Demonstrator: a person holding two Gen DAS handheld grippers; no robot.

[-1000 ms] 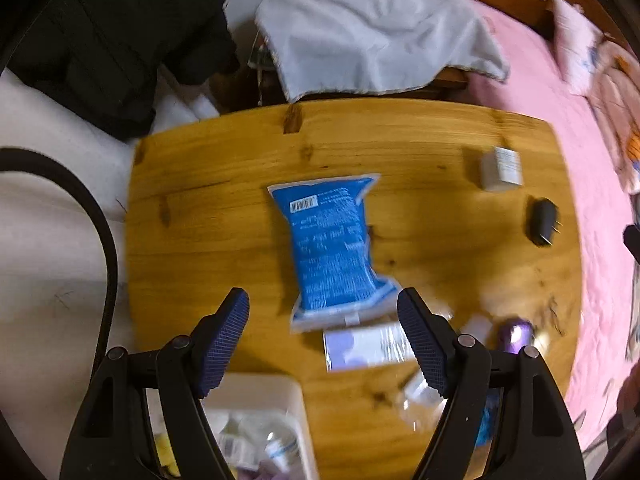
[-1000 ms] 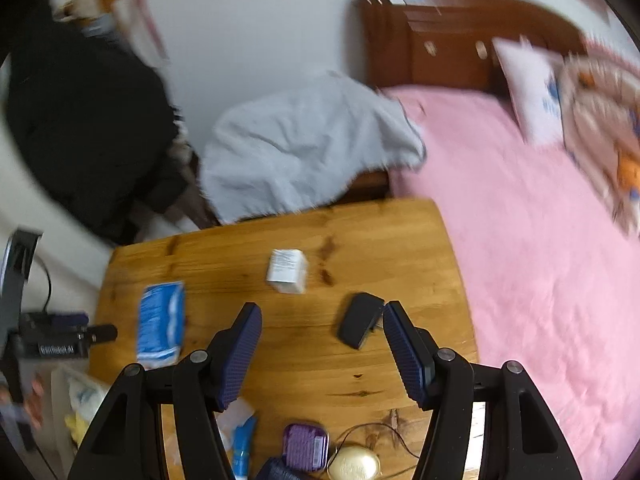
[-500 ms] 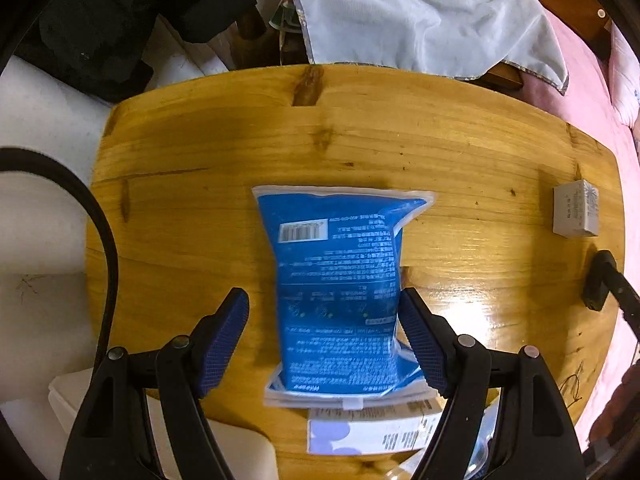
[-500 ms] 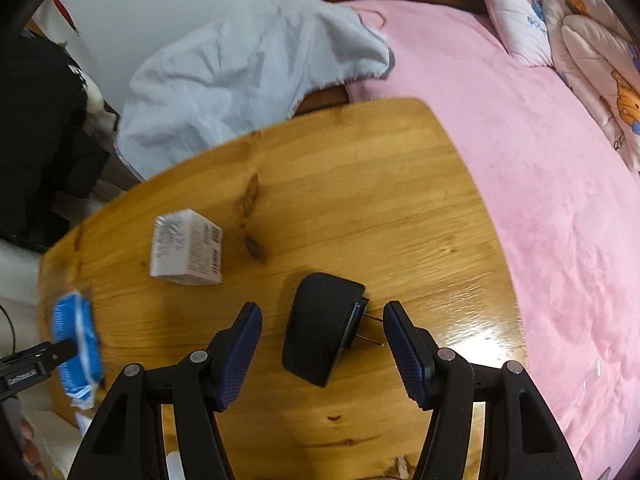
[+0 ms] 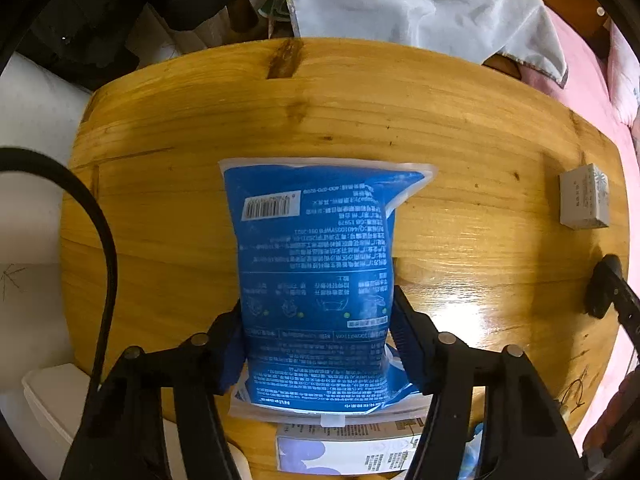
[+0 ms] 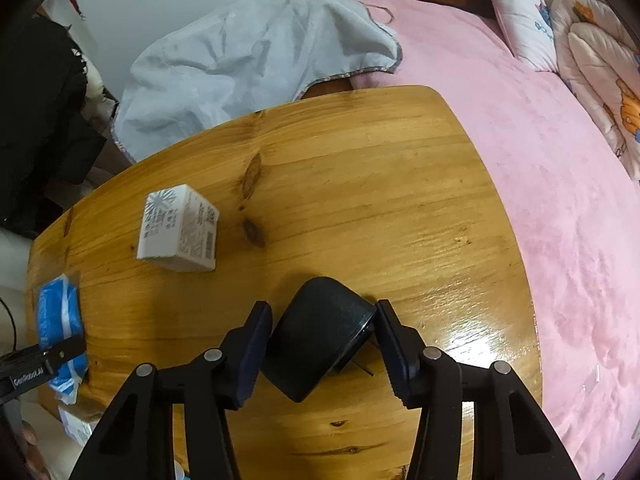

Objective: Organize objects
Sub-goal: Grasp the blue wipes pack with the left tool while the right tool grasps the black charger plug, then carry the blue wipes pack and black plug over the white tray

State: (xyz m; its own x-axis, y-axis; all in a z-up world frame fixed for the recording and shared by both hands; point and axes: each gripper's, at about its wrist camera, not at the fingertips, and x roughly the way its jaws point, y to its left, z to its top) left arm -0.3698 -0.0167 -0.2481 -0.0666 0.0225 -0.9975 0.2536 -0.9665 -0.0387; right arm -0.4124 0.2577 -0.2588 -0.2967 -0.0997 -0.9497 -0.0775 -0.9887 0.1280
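Both grippers straddled their targets on the counter (image 5: pixel 460 128).

The left gripper (image 5: pixel 318 338) had its jaws pressed on the blue packet (image 5: pixel 316 264), lower centre, long axis running away up the frame. The right gripper (image 6: pixel 322 346) flanked the black charger (image 6: pixel 318 340) lying skewed between its jaws, a sliver still open right. White box (image 6: pixel 178 236) upper left; pink bed (image 6: pixel 540 160) alongside.

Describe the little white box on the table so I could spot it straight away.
Start at the wooden table beside the pink bed. Toward the far left, lying alone, apart from the black plug adapter between the right gripper fingers, sits the small white box. It alone is a rigid carton, with a starburst mark on top.
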